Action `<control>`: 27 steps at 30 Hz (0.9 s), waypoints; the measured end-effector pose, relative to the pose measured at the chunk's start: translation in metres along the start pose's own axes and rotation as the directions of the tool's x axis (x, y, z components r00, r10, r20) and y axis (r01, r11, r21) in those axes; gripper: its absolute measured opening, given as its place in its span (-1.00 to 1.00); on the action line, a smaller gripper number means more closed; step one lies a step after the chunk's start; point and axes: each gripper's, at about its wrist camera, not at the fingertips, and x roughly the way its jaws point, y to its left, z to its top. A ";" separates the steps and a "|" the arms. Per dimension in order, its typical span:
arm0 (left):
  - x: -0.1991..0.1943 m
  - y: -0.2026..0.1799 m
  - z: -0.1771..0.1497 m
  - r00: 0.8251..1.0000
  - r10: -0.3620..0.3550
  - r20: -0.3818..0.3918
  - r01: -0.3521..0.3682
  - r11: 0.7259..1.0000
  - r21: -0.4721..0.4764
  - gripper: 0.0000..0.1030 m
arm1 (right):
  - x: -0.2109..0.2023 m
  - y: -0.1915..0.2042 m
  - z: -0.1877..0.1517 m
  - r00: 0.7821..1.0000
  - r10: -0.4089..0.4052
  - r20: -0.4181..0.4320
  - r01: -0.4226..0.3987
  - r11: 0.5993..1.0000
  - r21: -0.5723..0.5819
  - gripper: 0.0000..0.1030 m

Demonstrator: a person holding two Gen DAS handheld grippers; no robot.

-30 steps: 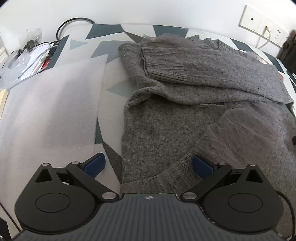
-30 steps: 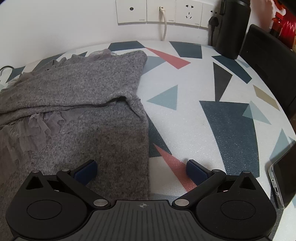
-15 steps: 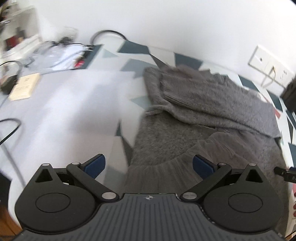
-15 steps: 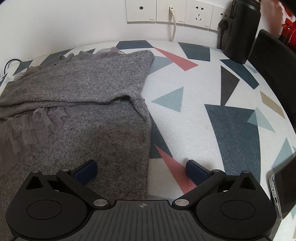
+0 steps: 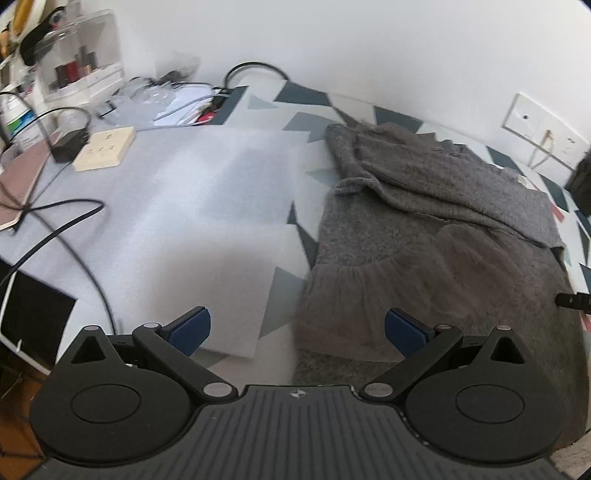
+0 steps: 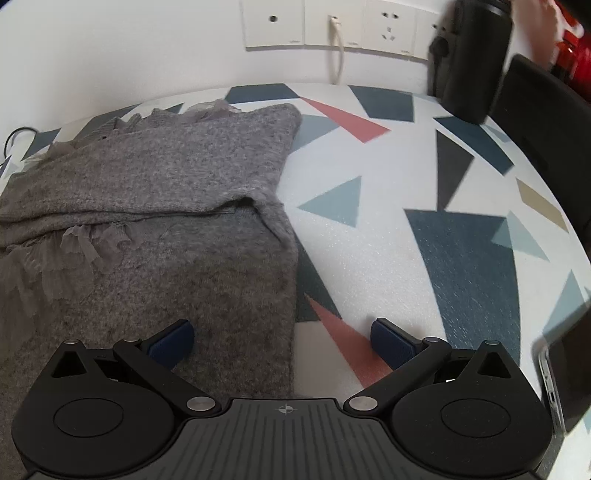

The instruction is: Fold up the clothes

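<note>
A grey knitted sweater [image 5: 424,221] with a sheer ruffled trim lies partly folded on the patterned table [image 6: 424,229], one layer turned over its far half. My left gripper [image 5: 297,330] is open above the sweater's near left hem corner, holding nothing. In the right wrist view the same sweater [image 6: 166,229] fills the left half. My right gripper [image 6: 282,341] is open and straddles the sweater's right edge, left fingertip over the knit, right fingertip over bare table.
A pale foam sheet [image 5: 207,206] covers the table left of the sweater. Cables [image 5: 62,221], a power strip [image 5: 105,147] and clutter sit far left. Wall sockets [image 6: 332,24], a black bottle [image 6: 471,55], a dark chair [image 6: 554,125] and a phone [image 6: 565,384] are on the right.
My left gripper has pulled back and swung left, bringing the foam sheet and desk clutter into view. The right gripper has drawn back slightly. Both stay open.
</note>
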 end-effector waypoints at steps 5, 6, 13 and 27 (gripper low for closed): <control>0.028 0.006 -0.001 1.000 -0.017 0.025 0.015 0.998 0.063 0.99 | -0.013 -0.014 -0.012 0.998 -0.059 0.006 0.057 0.987 0.150 0.98; 0.035 0.010 0.000 1.000 -0.018 0.022 0.016 0.998 0.061 0.99 | -0.016 -0.015 -0.015 0.997 -0.077 0.013 0.073 0.982 0.174 0.98; 0.053 0.023 -0.014 0.999 0.001 -0.039 0.006 0.985 0.175 0.95 | -0.042 0.002 -0.047 0.988 -0.146 0.056 0.129 0.965 0.227 0.98; 0.010 0.023 -0.018 0.977 -0.211 -0.021 0.212 0.965 0.157 0.94 | -0.063 0.022 -0.096 0.986 -0.151 0.068 0.141 0.981 0.136 0.98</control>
